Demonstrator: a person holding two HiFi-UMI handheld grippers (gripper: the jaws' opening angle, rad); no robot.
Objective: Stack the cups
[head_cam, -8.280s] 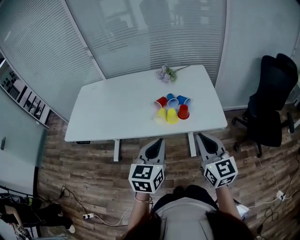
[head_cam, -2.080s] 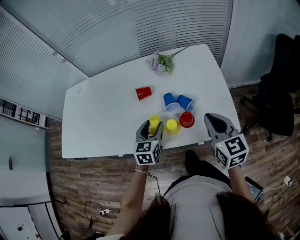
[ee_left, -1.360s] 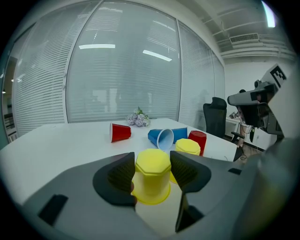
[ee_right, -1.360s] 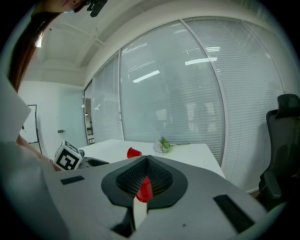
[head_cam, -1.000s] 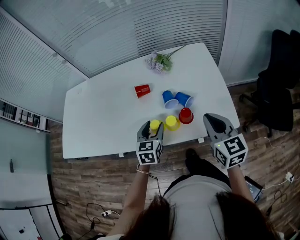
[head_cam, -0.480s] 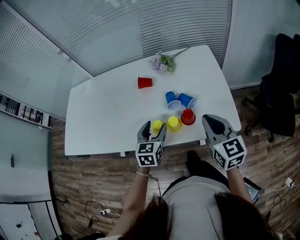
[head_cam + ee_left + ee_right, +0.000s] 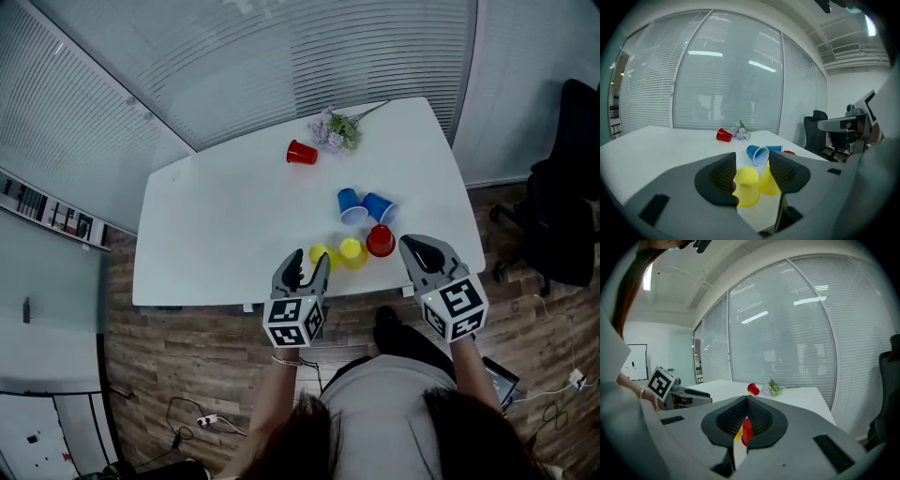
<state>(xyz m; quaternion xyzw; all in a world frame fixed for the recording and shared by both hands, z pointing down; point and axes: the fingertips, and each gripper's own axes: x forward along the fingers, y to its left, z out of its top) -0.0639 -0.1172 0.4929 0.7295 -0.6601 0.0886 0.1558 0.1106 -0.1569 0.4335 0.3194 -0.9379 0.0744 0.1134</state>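
Yellow cup (image 7: 746,185) stands inverted at twelve o'clock between the left tool's (image 7: 751,164) loose, just-narrowing jaws. Right tool (image 7: 746,401) is clenched, empty.

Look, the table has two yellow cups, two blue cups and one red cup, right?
Not quite. The head view shows a red cup lying by the flowers and a second red cup beside the yellow cups, so two red, not one. Two yellow and two blue cups is right.
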